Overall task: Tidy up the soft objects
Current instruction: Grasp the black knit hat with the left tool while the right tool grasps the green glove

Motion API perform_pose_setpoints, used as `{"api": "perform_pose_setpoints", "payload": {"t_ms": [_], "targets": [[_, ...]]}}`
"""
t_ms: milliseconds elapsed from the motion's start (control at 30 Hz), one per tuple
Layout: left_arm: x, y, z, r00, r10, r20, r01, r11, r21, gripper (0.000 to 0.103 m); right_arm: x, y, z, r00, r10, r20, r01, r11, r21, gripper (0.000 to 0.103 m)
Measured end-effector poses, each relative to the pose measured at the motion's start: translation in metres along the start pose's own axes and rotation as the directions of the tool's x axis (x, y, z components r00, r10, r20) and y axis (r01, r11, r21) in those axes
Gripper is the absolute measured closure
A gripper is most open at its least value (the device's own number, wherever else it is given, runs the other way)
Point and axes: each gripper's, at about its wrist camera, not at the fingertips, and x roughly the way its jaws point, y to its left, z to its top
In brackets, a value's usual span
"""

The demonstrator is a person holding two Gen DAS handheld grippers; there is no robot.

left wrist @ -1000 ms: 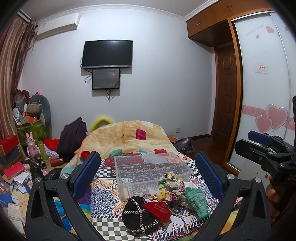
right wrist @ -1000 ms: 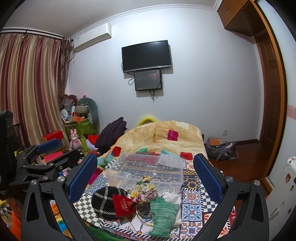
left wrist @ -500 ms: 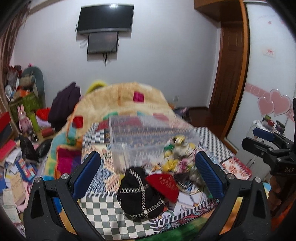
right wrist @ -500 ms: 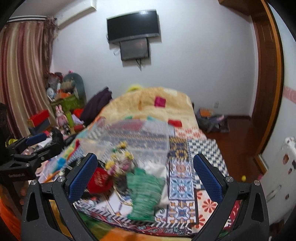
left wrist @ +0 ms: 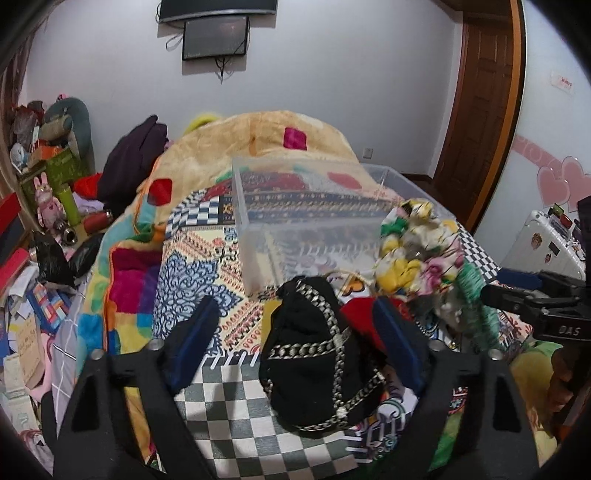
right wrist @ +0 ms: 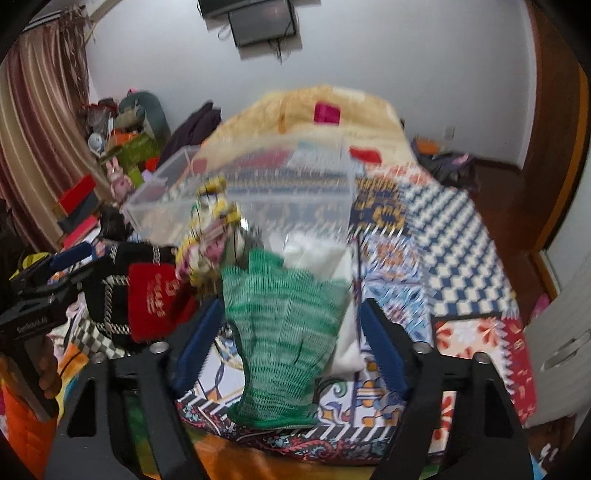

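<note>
While both grippers (left wrist: 295, 339) (right wrist: 290, 336) gape, one chain-trimmed black hat (left wrist: 314, 354), one green knit glove (right wrist: 284, 332) and one clear bin (left wrist: 332, 206) lie on the bed (left wrist: 207, 236).

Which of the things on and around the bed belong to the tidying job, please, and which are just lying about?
For the job:
black chain-trimmed cloth hat
red cloth pouch
green knitted mesh glove
flowered fabric bundle
clear plastic storage box

Lying about:
dark purple garment
pink rabbit toy
wall television
</note>
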Motion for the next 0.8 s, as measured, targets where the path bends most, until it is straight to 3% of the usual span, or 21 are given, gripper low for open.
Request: {"api": "perform_pose_setpoints", "payload": {"t_ms": [233,367,600,800], "targets": [[0.016,0.016,-0.004,0.998,-0.054,-0.042,0.052,0.997,-0.055,0.045,0.010,-0.002,-0.005,0.999,0.032,-0.042,-0.032,0.999,0.019,0.051],[0.022,0.017,-0.007,0.992,-0.110,-0.068,0.105,0.992,-0.071,0.069,0.012,-0.002,-0.004,0.999,0.021,-0.045,-0.020,1.000,0.009,0.070],[0.005,0.008,-0.005,0.997,-0.069,-0.020,0.068,0.998,-0.011,0.082,0.004,-0.002,0.004,1.000,0.014,-0.009,-0.014,1.000,-0.002,0.082],[-0.020,0.008,0.007,0.996,-0.068,0.052,0.068,0.998,-0.010,0.083,-0.019,-0.001,0.010,0.998,0.024,0.052,-0.023,1.000,-0.017,0.082]]}}
